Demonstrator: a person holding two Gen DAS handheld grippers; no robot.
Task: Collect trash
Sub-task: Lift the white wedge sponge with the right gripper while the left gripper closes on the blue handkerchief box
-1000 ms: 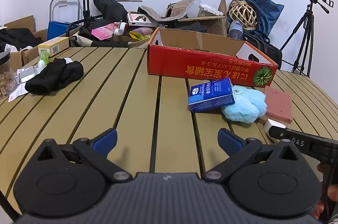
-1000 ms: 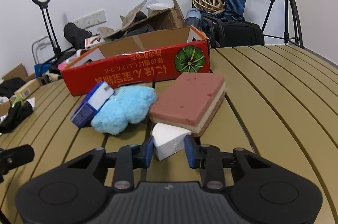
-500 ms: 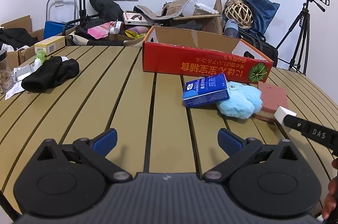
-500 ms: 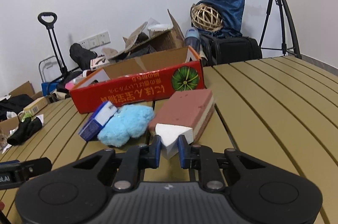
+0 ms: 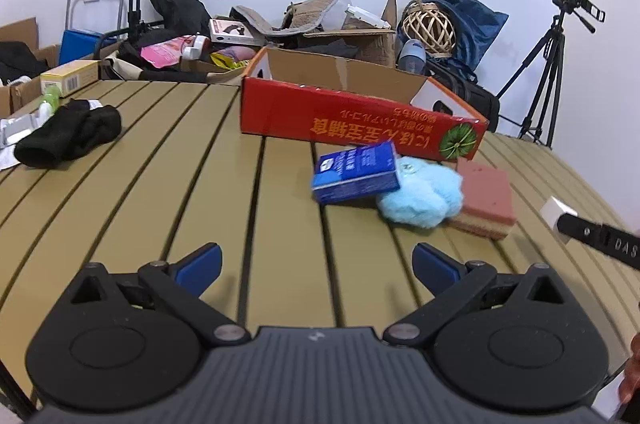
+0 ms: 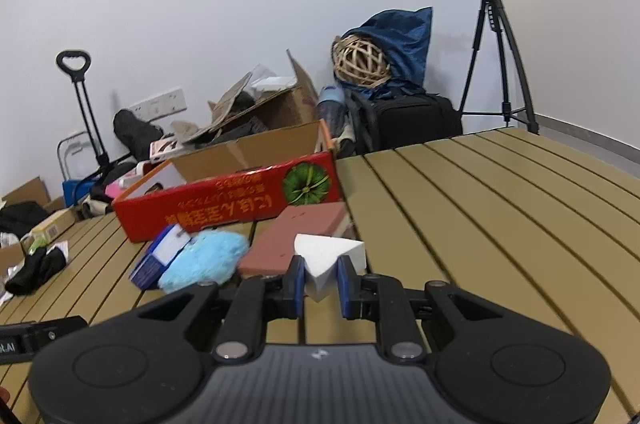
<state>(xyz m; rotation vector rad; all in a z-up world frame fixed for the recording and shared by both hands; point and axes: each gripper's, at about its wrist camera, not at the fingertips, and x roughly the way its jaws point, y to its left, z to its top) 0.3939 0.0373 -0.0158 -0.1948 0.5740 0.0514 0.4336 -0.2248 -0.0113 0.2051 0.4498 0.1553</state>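
Slatted tan table (image 6: 500, 208) fills both views, with a cluttered wall and floor behind it. On it the task's thing in hand is a white foam wedge (image 6: 328, 256), clamped between the blue pads of the right gripper (image 6: 320, 288), whose jaws have just closed on it; from the left wrist view the wedge (image 5: 558, 212) shows at the tip of that gripper, clear of the tabletop. Just beside it lie a pink sponge block (image 6: 296, 240), a fluffy blue puff (image 6: 204, 260) and a small blue carton (image 6: 158, 258), the three touching or nearly so. Behind them, close against the pile, stands an open red cardboard box (image 6: 224, 200), which I take to be the collecting bin (nothing else on the table looks like one). Well off to the far left a black cloth (image 5: 68, 138) lies alone.

The left gripper (image 5: 316, 262) hangs over bare slats with its jaws spread wide and nothing between them.

By my reading the step is the carry: the wedge is picked and not yet binned. Next it needs lifting over the near wall of the red box and letting go inside, without knocking the sponge or the puff on the way.
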